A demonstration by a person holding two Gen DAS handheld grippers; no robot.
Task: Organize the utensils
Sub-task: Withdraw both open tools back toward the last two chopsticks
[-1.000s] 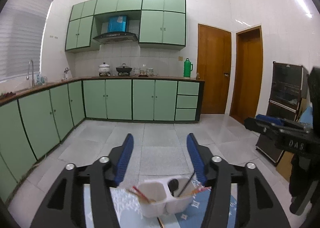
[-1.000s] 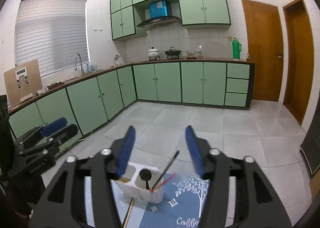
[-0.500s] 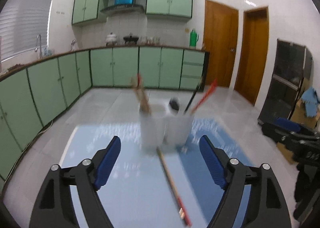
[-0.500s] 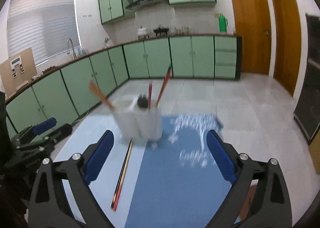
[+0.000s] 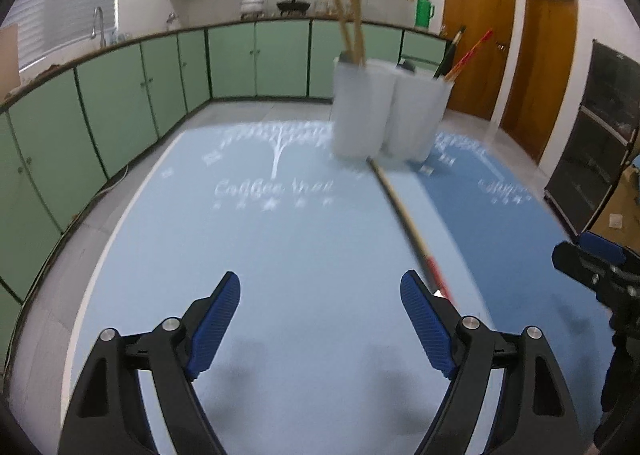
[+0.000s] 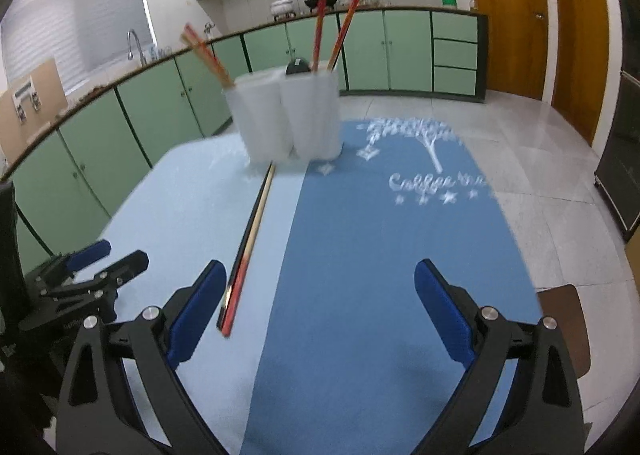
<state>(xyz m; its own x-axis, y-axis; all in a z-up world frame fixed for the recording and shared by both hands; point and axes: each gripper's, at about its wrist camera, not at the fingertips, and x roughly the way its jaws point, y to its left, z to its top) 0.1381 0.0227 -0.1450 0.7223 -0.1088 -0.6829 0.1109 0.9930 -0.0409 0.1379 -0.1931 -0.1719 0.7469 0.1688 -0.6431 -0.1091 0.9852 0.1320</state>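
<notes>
Presently on the bench [image 6: 352,255]: one chopstick pair [image 6: 248,239] lying flat before the white utensil holder [image 6: 288,119], my left claw [image 5: 320,319] and right claw [image 6: 320,307] both released and empty; risk, thin sticks rolling apart or nudging the holder.

the blue table mat [image 6: 360,255] reads "coffee" beneath a white tree; the rest is blurred.
</notes>
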